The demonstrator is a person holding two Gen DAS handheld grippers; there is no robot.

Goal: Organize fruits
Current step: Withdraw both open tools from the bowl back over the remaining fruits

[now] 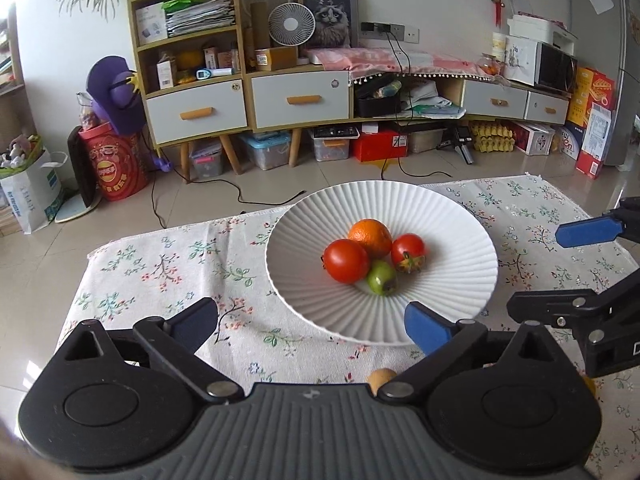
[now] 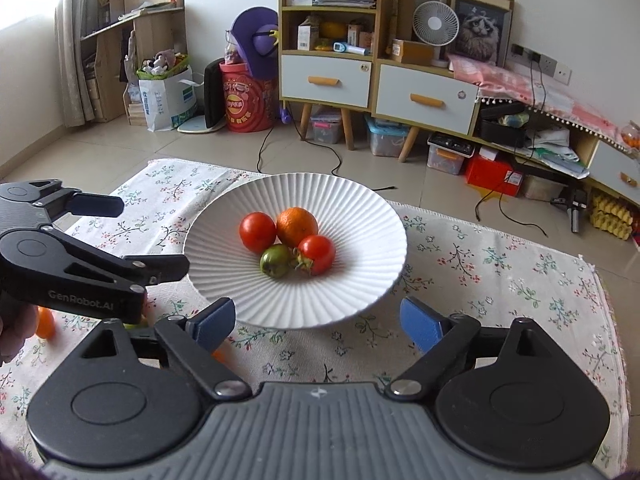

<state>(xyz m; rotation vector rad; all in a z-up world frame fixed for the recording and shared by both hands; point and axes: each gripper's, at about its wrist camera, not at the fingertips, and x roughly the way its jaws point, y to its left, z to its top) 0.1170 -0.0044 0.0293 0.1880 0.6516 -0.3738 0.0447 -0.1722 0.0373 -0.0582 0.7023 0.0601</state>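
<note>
A white ribbed plate (image 1: 440,232) (image 2: 360,208) sits on the floral cloth. In its middle lie an orange (image 1: 370,237) (image 2: 297,226), a large tomato (image 1: 346,261) (image 2: 258,232), a smaller tomato (image 1: 408,250) (image 2: 316,254) and a green fruit (image 1: 382,278) (image 2: 276,260), all touching. My left gripper (image 1: 310,318) (image 2: 140,236) hovers open at the plate's near left rim with nothing between its fingers. My right gripper (image 2: 318,320) (image 1: 560,270) is open too, at the near right side, and holds nothing.
A small tan round fruit (image 1: 382,378) lies on the cloth (image 1: 160,272) just in front of the plate. An orange fruit (image 2: 46,322) rests under the left gripper. The cloth's far edge drops to a tiled floor; cabinets and boxes stand beyond.
</note>
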